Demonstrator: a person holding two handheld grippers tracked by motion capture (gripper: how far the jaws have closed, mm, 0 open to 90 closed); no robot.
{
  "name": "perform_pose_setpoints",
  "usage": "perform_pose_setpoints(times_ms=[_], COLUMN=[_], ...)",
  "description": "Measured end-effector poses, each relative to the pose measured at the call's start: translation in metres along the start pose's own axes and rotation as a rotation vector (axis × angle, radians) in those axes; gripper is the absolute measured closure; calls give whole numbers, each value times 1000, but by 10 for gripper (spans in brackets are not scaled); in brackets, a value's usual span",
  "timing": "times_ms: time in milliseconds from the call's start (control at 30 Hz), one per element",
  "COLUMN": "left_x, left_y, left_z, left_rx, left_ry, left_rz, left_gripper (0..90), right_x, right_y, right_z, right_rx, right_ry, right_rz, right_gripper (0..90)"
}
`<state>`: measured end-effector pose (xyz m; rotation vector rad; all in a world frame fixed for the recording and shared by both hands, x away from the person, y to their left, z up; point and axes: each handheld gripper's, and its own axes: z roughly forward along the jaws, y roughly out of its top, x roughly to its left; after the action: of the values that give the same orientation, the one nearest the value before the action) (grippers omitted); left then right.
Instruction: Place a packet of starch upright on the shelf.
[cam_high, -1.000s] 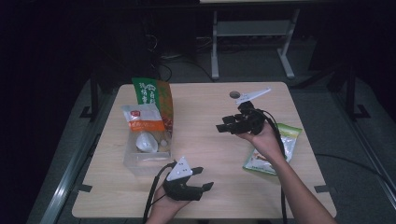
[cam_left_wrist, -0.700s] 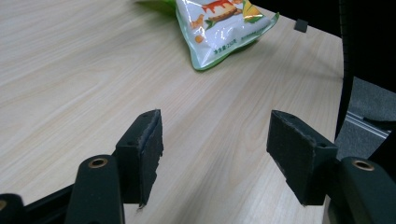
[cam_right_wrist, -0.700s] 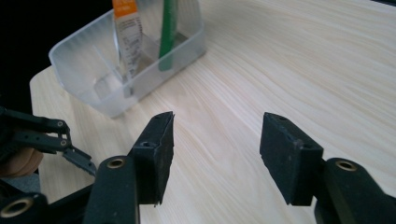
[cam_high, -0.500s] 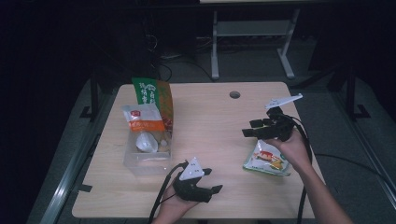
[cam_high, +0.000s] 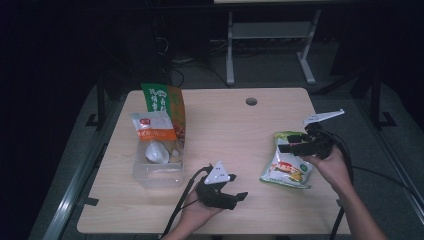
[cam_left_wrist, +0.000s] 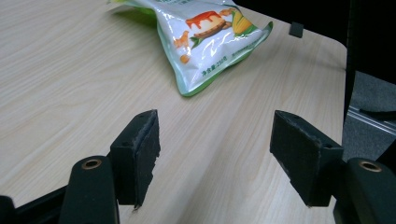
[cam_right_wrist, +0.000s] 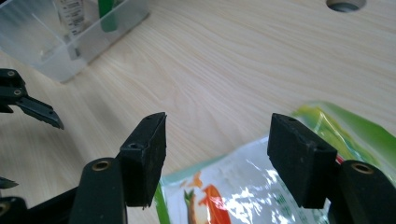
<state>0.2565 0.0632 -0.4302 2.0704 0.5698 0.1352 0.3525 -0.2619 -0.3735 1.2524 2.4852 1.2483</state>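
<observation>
A green and white snack bag (cam_high: 286, 169) lies flat on the right of the wooden table (cam_high: 225, 130). My right gripper (cam_high: 283, 144) hovers over the bag's far end, pointing left. Its jaws have just been opening and stand apart above the bag (cam_right_wrist: 243, 196), gripping nothing. My left gripper (cam_high: 237, 188) rests low near the front edge and points right at the bag (cam_left_wrist: 210, 37). In the left gripper view it (cam_left_wrist: 215, 140) is open, with bare table between its pads. The right gripper (cam_right_wrist: 217, 140) is open too.
A clear plastic box (cam_high: 150, 177) sits at the left with a white and orange packet (cam_high: 152, 127) and a green bag (cam_high: 161, 99) standing in it. The box (cam_right_wrist: 60, 42) also lies beyond the right jaws. A cable hole (cam_high: 251, 101) is at the table's far edge.
My right gripper has swung from the table's middle to the right and down over the snack bag. My left gripper has slid a little to the right.
</observation>
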Motion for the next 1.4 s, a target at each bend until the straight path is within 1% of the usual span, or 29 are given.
perform_pose_setpoints(times_ms=[33,67,100,200,233,333,367,400,433,467,500,600,633,767,800,867,900,933,967,1000,1033,1067,1100,1133,1167,1300,1333,1367,1400], left_x=[0,0,0,0,0,0,0,0,0,-1,-1,-1,0,-1,-1,-1,-1,-1,-1,-1,0,0,0,0,0,-1,-1,-1,-1], left_y=[1,1,2,3,4,6,6,6,7,7,6,6,6,6,6,6,6,6,6,6,6,6,6,6,6,6,6,6,5], left_z=[1,2,3,6,7,8,8,9,9,9,9,9,9,10,10,11,11,11,12,12,13,13,13,14,14,16,16,16,16], left_rx=[0,-1,-1,0,0,0,0,-2,-2,-3,6,12,15,16,16,19,25,25,25,25,27,27,27,25,25,31,30,30,30], left_ry=[-2,-4,-6,-6,-5,-4,-4,-5,-6,-7,-5,-6,-4,-7,-7,-8,-9,-9,-10,-10,-11,-11,-11,-11,-12,-15,-16,-16,-17], left_rz=[3,-2,3,2,3,6,7,6,7,4,12,13,20,11,11,22,15,15,13,13,12,12,12,9,6,5,5,6,5], left_gripper=[325,325,325,324,323,324,324,324,324,324,324,324,324,324,324,324,324,324,324,324,324,324,324,324,324,324,324,324,324], right_x=[-5,-5,-8,-13,-16,-19,-23,-23,-26,-26,-29,-33,-37,-45,-45,-48,-52,-52,-56,-56,-60,-60,-64,-64,-67,-71,-74,-74,-77], right_y=[-6,-6,-11,-16,-21,-25,-30,-30,-35,-35,-41,-47,-52,-62,-62,-66,-69,-69,-73,-73,-76,-76,-79,-79,-82,-85,-86,-86,-87], right_z=[-3,-3,-6,-8,-10,-12,-14,-14,-16,-16,-17,-18,-21,-25,-25,-27,-29,-29,-30,-30,-29,-29,-28,-28,-25,-19,-16,-16,-13], right_rx=[-2,-2,-3,-1,12,15,16,16,13,13,21,24,27,24,24,25,31,31,28,28,28,28,22,22,21,33,31,31,18], right_ry=[-7,-7,-10,-20,-34,-49,-67,-67,-91,-91,-102,-112,-122,-136,-136,-146,-158,-158,-159,-159,-163,-163,-163,-163,-155,-143,-123,-123,-86], right_rz=[25,25,50,61,71,77,80,80,84,84,97,102,119,145,145,155,160,160,177,177,195,195,214,214,228,246,254,254,272], right_gripper=[362,362,361,357,354,354,357,357,361,361,360,359,358,354,354,355,349,349,349,349,345,345,345,345,347,357,372,372,409])
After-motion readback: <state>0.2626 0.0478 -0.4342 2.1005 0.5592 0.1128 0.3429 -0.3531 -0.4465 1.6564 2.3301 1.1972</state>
